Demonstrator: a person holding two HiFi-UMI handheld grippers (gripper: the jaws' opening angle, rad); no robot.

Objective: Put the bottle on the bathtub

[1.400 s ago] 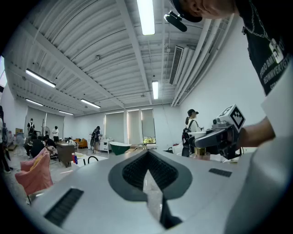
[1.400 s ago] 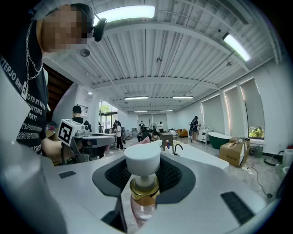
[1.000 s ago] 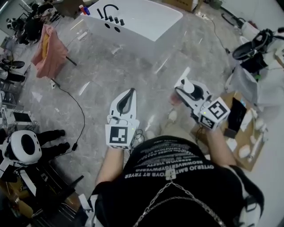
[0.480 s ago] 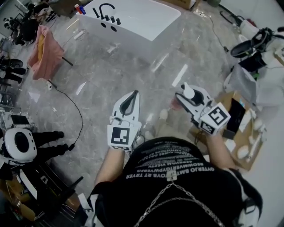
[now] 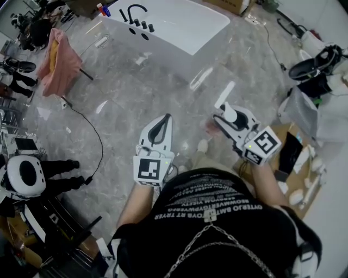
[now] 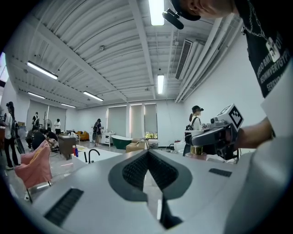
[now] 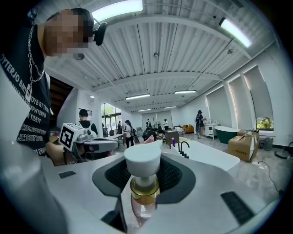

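Bottle (image 7: 143, 185): a clear pink body, a gold collar round the neck and a broad white pump head on top. It stands upright and is carried in the air over the grey marble floor (image 5: 141, 92), well apart from the bathtub (image 5: 179, 24) and on the person's side of it, so it is not yet on the tub. The bathtub is white with a flat rim, and a black arched faucet (image 5: 133, 11) with small black knobs beside it stands at one end.

The right gripper (image 5: 224, 118) holds the bottle. Its jaws stand fairly wide and close on the bottle from both sides, the dark ribbed pads at the level of the neck and upper body, with the pump head rising above them. The gripper points towards the bathtub, about level.

The left gripper (image 6: 147, 157) is also short of the bathtub, beside the right gripper and apart from it. Its jaws are drawn together so that the tips meet, with nothing between them, and it touches nothing.
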